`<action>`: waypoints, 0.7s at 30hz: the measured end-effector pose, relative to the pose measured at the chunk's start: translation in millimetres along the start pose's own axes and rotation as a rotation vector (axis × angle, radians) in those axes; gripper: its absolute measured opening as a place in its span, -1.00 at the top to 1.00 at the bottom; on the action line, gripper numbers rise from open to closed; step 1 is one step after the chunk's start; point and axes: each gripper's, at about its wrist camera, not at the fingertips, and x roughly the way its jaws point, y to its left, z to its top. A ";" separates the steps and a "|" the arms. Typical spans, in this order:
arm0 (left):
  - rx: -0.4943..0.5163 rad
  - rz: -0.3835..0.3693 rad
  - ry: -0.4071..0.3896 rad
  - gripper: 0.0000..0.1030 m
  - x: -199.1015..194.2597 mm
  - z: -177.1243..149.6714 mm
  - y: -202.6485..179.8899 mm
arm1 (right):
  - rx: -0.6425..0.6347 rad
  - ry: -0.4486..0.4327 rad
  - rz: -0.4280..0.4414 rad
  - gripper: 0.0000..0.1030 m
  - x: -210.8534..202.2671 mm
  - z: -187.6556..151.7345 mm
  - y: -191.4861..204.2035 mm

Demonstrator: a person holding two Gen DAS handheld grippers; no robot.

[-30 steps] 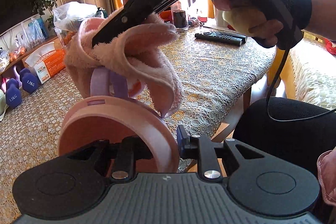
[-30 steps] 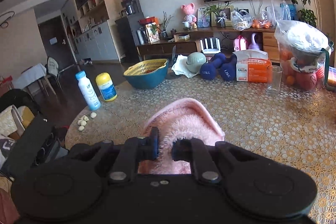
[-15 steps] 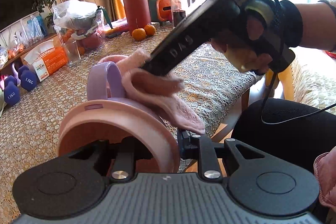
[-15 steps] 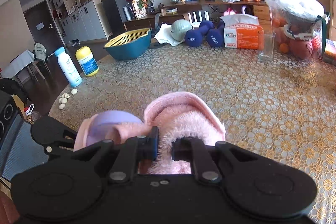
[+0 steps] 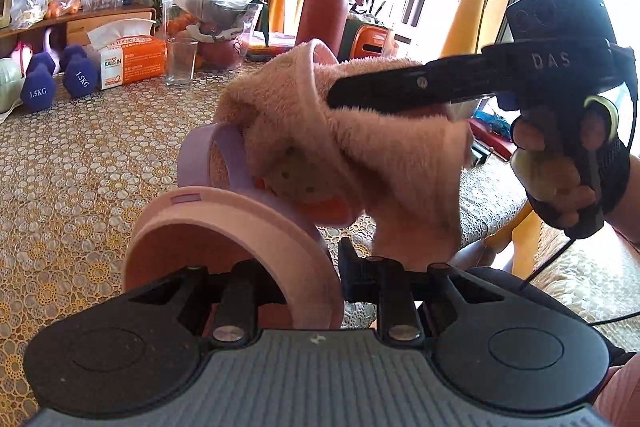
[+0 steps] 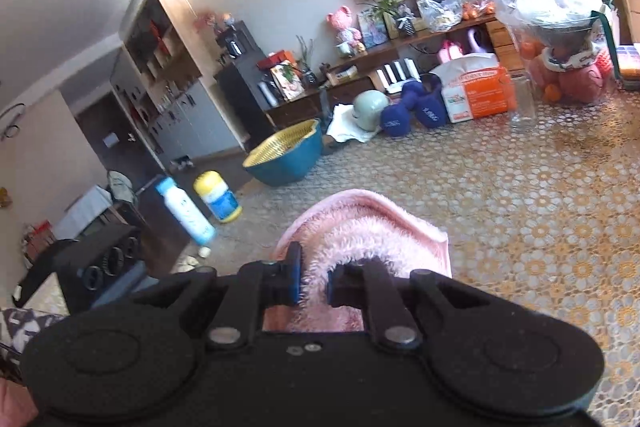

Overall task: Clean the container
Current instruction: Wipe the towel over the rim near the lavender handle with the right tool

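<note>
Left wrist view: left gripper [image 5: 296, 287] clamps the pink container [image 5: 224, 227] by its rim, above the table [image 5: 80, 163] near its front edge, open room leftward. Right gripper [image 6: 314, 285] pinches the pink cloth [image 5: 360, 147], pressed against the container's purple lid [image 5: 208, 155]. Since a moment ago, the cloth has swung upward.

You have two dumbbells [image 5: 60, 81], one tissue box [image 5: 130, 61], one glass [image 5: 181, 61], one flask [image 5: 322, 7], one basin [image 6: 286, 155], two bottles [image 6: 186, 211], one cloth [image 5: 360, 135], one container [image 5: 232, 223].
</note>
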 end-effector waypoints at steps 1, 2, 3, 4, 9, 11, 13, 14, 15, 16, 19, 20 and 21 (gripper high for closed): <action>-0.003 -0.002 0.000 0.58 0.2 0.0 0.3 | -0.018 0.013 0.014 0.79 4.5 -1.0 7.2; -0.004 -0.002 0.001 0.58 0.3 0.0 0.3 | -0.047 0.032 0.008 0.79 10.3 -3.1 13.8; -0.002 -0.001 0.002 0.58 0.7 0.3 0.5 | -0.072 0.056 0.001 0.79 17.3 -5.8 18.5; 0.001 0.000 0.004 0.58 0.8 0.3 0.3 | -0.083 0.077 -0.003 0.79 23.7 -8.8 20.5; 0.005 0.007 0.001 0.59 0.5 1.8 0.4 | -0.081 0.098 -0.035 0.78 37.6 -13.8 16.8; -0.001 0.008 0.000 0.58 0.6 2.7 1.2 | -0.099 0.111 -0.066 0.78 41.1 -13.8 14.6; -0.011 0.006 -0.003 0.58 0.2 3.5 3.4 | -0.083 0.118 -0.080 0.78 42.9 -15.1 7.1; -0.013 0.006 -0.004 0.58 0.1 3.6 3.9 | -0.074 0.120 -0.086 0.78 44.0 -14.9 3.7; -0.016 0.006 -0.003 0.58 0.0 3.6 4.3 | -0.072 0.125 -0.099 0.78 46.2 -15.7 0.2; -0.016 0.006 -0.003 0.58 0.0 3.8 4.8 | -0.072 0.128 -0.109 0.78 47.6 -16.3 -2.0; -0.031 0.002 -0.004 0.58 -1.0 4.1 8.3 | -0.056 0.135 -0.115 0.78 51.9 -18.6 -8.9; -0.037 -0.001 -0.006 0.58 -1.5 3.9 9.4 | -0.061 0.140 -0.122 0.78 53.9 -19.2 -10.1; -0.042 -0.002 -0.007 0.58 -2.1 3.7 10.4 | -0.062 0.145 -0.128 0.78 56.1 -20.5 -12.4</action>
